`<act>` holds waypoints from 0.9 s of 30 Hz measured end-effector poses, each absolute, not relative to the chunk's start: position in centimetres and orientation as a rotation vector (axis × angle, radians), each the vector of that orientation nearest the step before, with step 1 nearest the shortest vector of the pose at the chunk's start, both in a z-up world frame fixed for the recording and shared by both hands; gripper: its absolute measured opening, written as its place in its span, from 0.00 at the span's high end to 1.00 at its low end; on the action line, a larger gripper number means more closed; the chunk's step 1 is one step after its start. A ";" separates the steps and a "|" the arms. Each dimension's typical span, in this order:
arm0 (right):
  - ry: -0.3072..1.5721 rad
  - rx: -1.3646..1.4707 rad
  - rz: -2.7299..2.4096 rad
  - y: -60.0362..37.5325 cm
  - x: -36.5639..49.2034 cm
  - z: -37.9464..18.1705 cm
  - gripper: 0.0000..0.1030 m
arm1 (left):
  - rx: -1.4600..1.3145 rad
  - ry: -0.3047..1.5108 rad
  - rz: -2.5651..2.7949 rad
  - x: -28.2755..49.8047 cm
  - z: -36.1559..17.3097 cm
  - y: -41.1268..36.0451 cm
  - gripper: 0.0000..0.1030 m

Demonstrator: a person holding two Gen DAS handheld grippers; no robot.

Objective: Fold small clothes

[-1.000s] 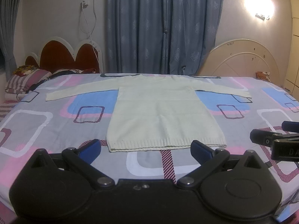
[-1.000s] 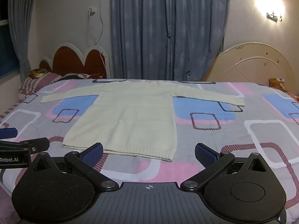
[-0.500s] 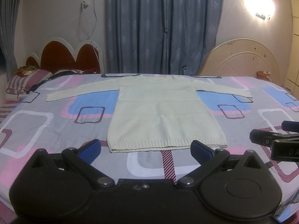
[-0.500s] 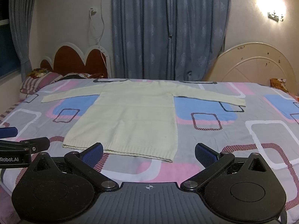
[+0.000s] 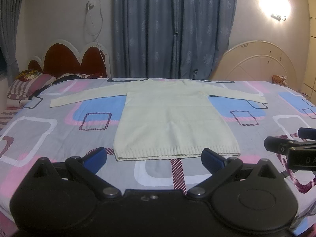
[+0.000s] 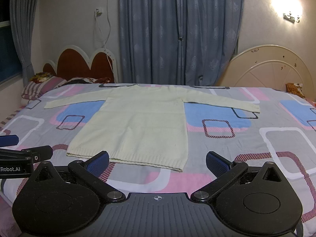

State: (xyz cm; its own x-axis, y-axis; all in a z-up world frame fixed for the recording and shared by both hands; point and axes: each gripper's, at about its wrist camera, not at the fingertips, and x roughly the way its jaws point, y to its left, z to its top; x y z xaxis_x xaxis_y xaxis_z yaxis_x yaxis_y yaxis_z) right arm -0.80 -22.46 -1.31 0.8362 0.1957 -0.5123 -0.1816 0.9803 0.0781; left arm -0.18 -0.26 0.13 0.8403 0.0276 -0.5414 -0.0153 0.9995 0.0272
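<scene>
In the left wrist view, a pale cream knitted sweater (image 5: 173, 122) is lying flat on the bed (image 5: 39, 130), spread front-up with both sleeves stretched straight out toward 9 and 3 o'clock and its ribbed hem facing the camera. It is sitting at the picture's centre, on a bedsheet printed with grey, pink and blue rounded squares. The left gripper (image 5: 154, 157) is hanging at 6 o'clock with its blue-padded fingers (image 5: 96, 156) spread wide apart, gripping nothing; the hem is showing just beyond and between the fingertips, though contact cannot be judged. The right gripper (image 5: 290, 144) is poking in at 3 o'clock, clear of the sweater. Blue curtains (image 5: 169, 29) are hanging at 12 o'clock, and a wall lamp (image 5: 276, 6) is glowing at 1 o'clock.

In the right wrist view, the sweater (image 6: 138, 124) is lying slightly toward 10 o'clock of centre, flat and unfolded, sleeves outstretched. The right gripper (image 6: 158, 161) is sitting at 6 o'clock with its fingers (image 6: 216, 163) wide apart and empty, the left pad overlapping the hem's near edge in the picture. The left gripper (image 6: 23, 148) is showing at 9 o'clock over the bed (image 6: 276, 148). A red scalloped headboard (image 6: 79, 63) is standing at 10 o'clock.
</scene>
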 end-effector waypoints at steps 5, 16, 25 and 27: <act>0.546 0.026 0.200 -22.3 -0.8 -1.3 0.00 | 0.027 0.574 0.022 -0.2 0.2 -0.2 0.00; 0.541 0.017 0.199 -22.5 -0.5 -1.4 0.00 | 0.012 0.519 0.020 0.1 0.4 -0.3 0.00; 0.541 0.088 0.196 -24.9 2.4 -1.0 0.00 | -0.104 0.544 -0.109 4.3 0.6 -0.4 0.00; 0.546 0.107 0.183 -25.8 3.5 -1.1 0.00 | -0.109 0.535 -0.109 5.3 0.7 -0.7 0.00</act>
State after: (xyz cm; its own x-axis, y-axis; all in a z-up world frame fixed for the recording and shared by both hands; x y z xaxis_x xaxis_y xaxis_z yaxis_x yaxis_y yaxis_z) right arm 3.51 -25.76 -1.10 0.8387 0.2013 -0.5059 -0.1447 0.9781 0.1493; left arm 5.27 -0.68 0.67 0.8547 -0.1320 -0.5020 0.0752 0.9884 -0.1319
